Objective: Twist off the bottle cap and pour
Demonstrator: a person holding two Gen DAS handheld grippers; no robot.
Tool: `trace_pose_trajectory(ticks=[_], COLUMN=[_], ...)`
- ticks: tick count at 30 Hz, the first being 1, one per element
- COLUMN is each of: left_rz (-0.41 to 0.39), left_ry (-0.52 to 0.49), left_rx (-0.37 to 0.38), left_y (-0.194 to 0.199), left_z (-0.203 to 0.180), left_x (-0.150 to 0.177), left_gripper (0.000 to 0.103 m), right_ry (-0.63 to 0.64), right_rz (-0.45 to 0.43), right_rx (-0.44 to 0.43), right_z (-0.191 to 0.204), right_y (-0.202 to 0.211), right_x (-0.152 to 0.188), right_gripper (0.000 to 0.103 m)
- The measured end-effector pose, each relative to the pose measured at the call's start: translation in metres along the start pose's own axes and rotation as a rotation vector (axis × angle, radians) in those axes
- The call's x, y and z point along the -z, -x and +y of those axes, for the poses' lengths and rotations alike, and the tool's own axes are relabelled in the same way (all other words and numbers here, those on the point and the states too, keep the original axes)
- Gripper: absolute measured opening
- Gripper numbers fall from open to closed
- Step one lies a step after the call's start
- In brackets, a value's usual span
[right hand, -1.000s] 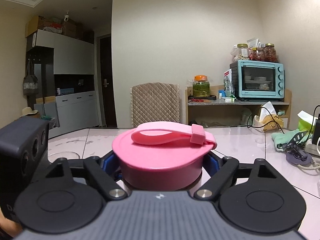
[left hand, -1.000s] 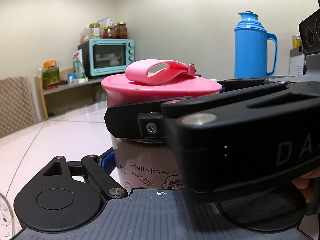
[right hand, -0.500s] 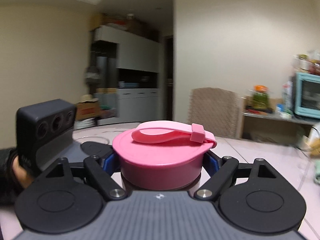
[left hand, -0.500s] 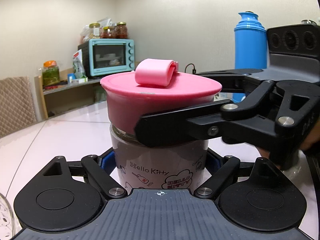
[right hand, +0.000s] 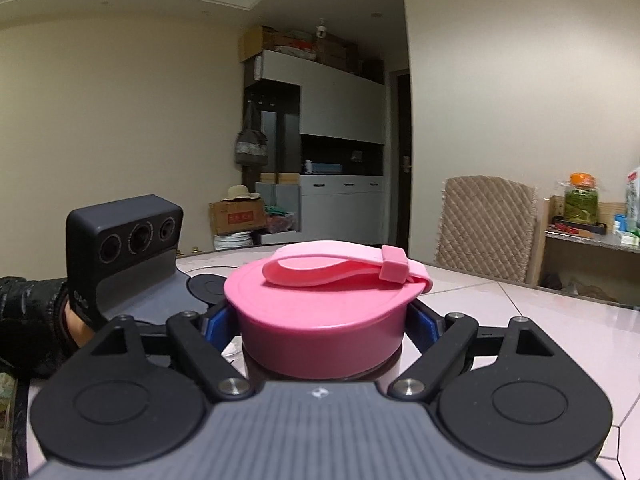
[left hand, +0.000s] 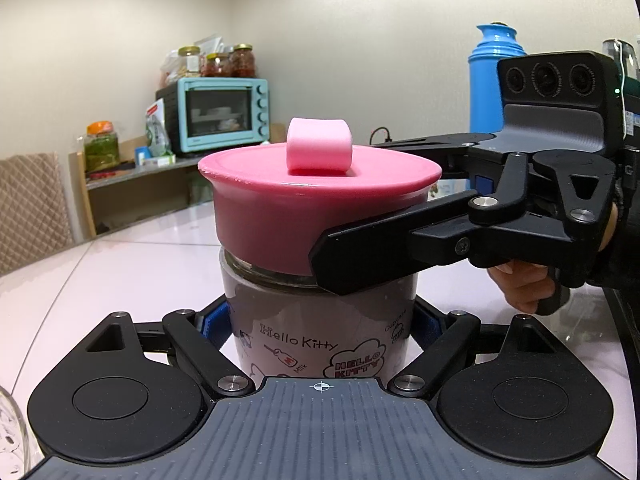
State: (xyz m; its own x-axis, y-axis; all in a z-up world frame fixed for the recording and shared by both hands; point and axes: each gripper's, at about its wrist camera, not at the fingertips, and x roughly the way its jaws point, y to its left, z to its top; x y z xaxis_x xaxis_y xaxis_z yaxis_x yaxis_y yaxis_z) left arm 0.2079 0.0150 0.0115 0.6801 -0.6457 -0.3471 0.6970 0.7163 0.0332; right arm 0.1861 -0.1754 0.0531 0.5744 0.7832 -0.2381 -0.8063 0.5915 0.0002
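Observation:
A Hello Kitty bottle (left hand: 320, 320) holding dark liquid stands upright on the pale table. Its wide pink cap (left hand: 316, 204) carries a pink strap loop. My left gripper (left hand: 320, 328) is shut on the bottle's body just below the cap. My right gripper (right hand: 320, 324) is shut on the pink cap (right hand: 320, 312); in the left wrist view one of its black fingers (left hand: 384, 252) reaches in from the right across the cap's side. The left gripper's camera block (right hand: 124, 248) shows at the left of the right wrist view.
A blue thermos (left hand: 486, 80) stands at the back right. A teal toaster oven (left hand: 220, 116) with jars on top sits on a shelf behind. A padded chair (right hand: 486, 224) stands at the table's far side. A glass rim (left hand: 12, 436) shows at bottom left.
My right gripper has swung round the bottle with the cap in its grip; the cap's strap has turned end-on to the left camera. The bottle body and left gripper have stayed still.

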Motion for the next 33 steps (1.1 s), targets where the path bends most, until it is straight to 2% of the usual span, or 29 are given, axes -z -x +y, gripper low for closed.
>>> trace_pose_trajectory(ticks=[12,18,27,33], left_rz=[0.0,0.0,0.0,0.0], left_ry=[0.0,0.0,0.0,0.0], left_rx=[0.0,0.0,0.0,0.0], left_y=[0.0,0.0,0.0,0.0], left_z=[0.0,0.0,0.0,0.0], left_x=[0.0,0.0,0.0,0.0], left_gripper=[0.09,0.09,0.09,0.09], right_ry=[-0.088,-0.129,-0.201,-0.209], right_rz=[0.042,0.037,0.028,0.041], right_rx=[0.308,0.415,0.528,0.569], right_z=[0.045,0.06,0.066,0.069], right_y=[0.016,0.015,0.002,-0.007], right_x=[0.002,0.005,-0.001,-0.003], right_gripper=[0.098,0.098,0.098,0.098])
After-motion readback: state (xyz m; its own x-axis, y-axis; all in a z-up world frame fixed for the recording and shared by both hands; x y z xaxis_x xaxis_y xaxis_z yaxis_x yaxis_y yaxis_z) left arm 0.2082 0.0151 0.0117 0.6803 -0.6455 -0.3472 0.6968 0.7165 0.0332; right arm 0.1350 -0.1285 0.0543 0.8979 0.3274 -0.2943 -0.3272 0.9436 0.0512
